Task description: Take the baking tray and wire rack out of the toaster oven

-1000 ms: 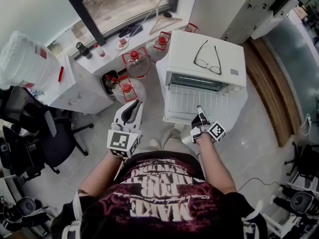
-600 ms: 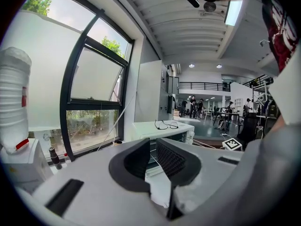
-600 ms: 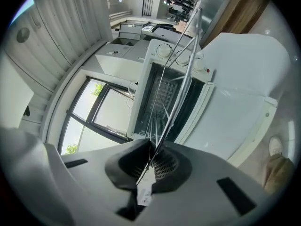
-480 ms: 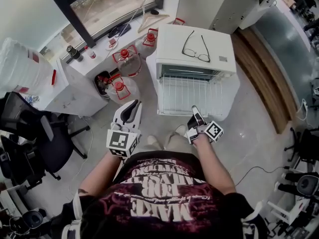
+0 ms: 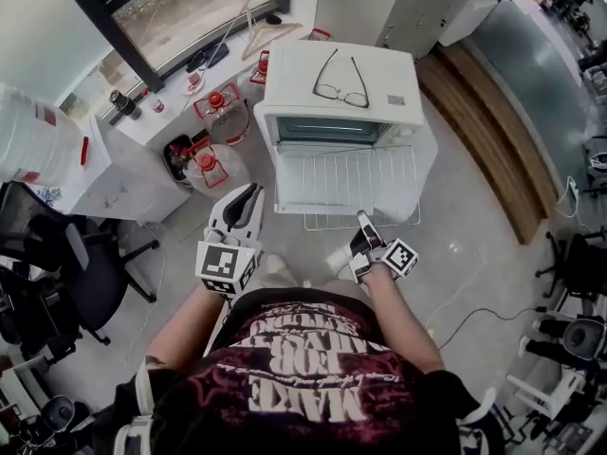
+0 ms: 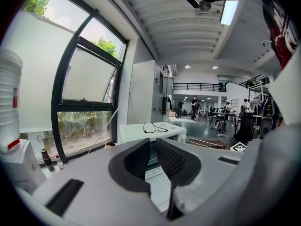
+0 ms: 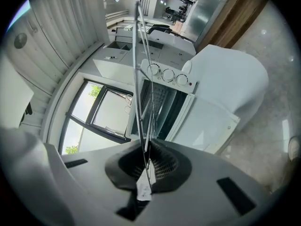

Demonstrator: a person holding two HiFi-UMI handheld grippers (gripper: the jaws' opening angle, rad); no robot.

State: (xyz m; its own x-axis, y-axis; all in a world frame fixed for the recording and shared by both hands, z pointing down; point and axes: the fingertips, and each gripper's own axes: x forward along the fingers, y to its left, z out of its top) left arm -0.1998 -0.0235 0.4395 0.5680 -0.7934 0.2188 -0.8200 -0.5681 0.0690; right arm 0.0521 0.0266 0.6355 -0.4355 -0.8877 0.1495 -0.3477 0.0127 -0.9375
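Left gripper hovers, fingers a narrow slit apart, holding nothing. The white toaster oven, eyeglasses on top, has its door lowered; the dark cavity hides any baking tray. The wire rack sticks out over the door, front edge pinched tight by the right gripper. Bare floor lies rightward. Shirt lettering is upside down; only "MAKE" reads.

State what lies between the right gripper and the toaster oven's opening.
The wire rack, jutting out over the open door, its front edge clamped in the right gripper; head view and right gripper view both show it.
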